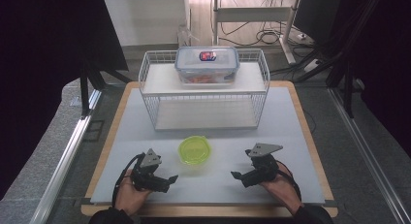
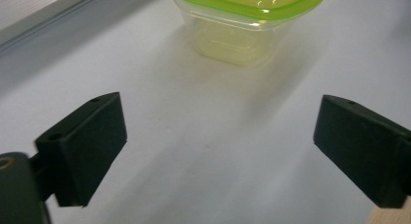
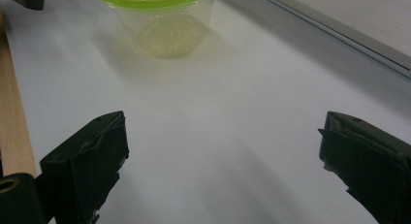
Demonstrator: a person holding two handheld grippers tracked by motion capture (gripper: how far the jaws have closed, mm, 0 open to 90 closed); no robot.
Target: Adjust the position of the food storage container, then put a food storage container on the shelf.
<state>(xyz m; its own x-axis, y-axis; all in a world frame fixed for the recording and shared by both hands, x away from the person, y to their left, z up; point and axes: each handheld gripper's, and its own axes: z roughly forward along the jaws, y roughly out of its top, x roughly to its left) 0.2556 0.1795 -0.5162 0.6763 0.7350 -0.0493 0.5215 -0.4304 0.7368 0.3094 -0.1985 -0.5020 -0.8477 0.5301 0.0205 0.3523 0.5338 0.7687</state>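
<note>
Atop wooden table [image 1: 310, 136], pale mat [image 1: 281, 136]

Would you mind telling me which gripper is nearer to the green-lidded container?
Left, by a small margin. The left gripper sits just below-left of the green-lidded container, jaws open and apart from it; the right gripper sits further off to its lower right, also open.

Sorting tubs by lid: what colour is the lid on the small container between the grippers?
Lime green lid, clearest in the left gripper view.
</note>
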